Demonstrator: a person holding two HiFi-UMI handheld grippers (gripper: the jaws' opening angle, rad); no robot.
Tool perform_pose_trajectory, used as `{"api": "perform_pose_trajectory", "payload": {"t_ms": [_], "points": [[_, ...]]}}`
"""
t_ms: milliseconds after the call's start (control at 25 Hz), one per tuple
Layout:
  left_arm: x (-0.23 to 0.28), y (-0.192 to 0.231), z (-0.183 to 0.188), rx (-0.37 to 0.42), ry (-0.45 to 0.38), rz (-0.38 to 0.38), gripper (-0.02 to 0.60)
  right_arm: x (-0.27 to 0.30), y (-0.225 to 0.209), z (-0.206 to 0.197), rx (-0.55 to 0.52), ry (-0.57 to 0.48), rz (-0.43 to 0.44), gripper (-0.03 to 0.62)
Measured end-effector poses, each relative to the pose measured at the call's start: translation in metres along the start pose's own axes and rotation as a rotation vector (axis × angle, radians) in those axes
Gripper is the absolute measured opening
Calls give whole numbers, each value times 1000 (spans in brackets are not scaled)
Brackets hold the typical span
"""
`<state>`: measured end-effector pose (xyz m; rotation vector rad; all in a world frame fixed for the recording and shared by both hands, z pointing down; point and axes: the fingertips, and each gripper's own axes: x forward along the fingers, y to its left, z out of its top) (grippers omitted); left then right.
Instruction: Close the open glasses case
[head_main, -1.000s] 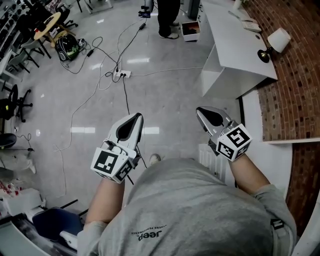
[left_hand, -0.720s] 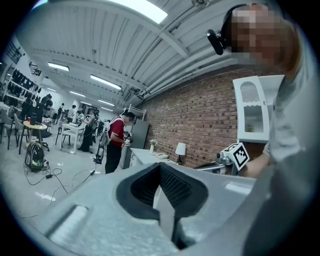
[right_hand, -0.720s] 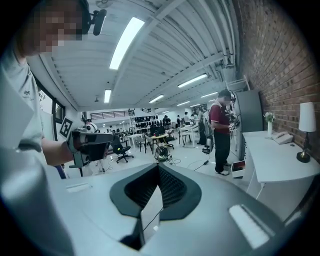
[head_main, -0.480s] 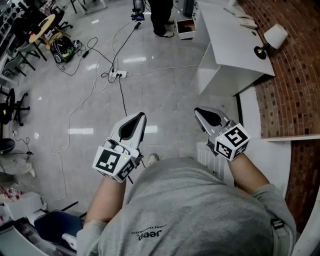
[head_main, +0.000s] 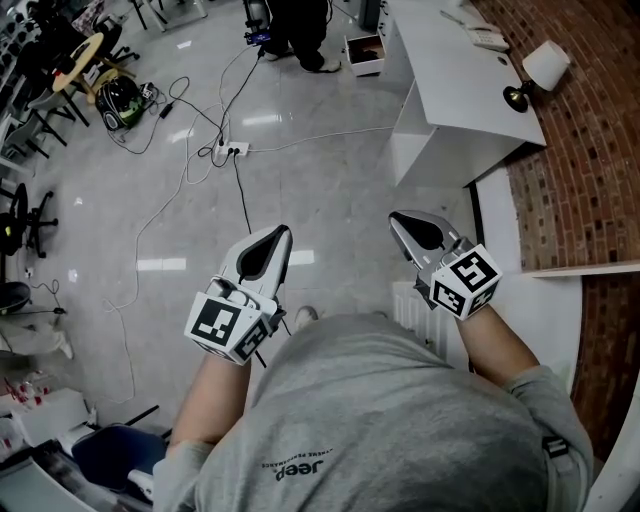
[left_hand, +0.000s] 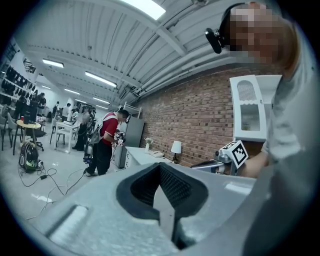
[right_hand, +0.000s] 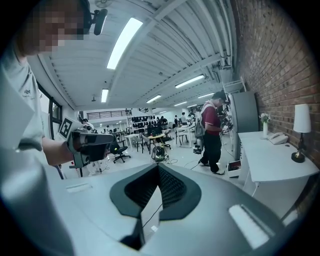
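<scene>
No glasses case shows in any view. My left gripper (head_main: 276, 232) and my right gripper (head_main: 399, 219) are held out in front of the person's body, over the grey floor, pointing away. Each has its jaws closed together with nothing between them. In the left gripper view the left gripper (left_hand: 160, 167) points toward the brick wall, and the right gripper's marker cube (left_hand: 234, 153) shows at the right. In the right gripper view the right gripper (right_hand: 158, 168) faces the hall, with the left gripper (right_hand: 89, 142) at the left.
A white desk (head_main: 455, 85) stands ahead on the right along a brick wall (head_main: 590, 150), with a lamp (head_main: 541, 68) and a telephone (head_main: 488, 39) on it. Cables and a power strip (head_main: 236, 149) lie on the floor. A person (head_main: 298, 28) stands beyond them.
The left gripper has edged slightly forward and right. The desk and floor have slid a little in the head view. Both grippers have stayed closed and empty.
</scene>
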<state>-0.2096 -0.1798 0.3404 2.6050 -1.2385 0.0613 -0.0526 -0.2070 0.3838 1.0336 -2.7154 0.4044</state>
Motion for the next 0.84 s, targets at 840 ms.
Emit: {"api": "perform_pose_trajectory", "payload": {"t_ms": [840], "points": [[2, -4, -3, 6, 8, -13, -3, -6, -1, 4, -20, -7, -10, 8]]}}
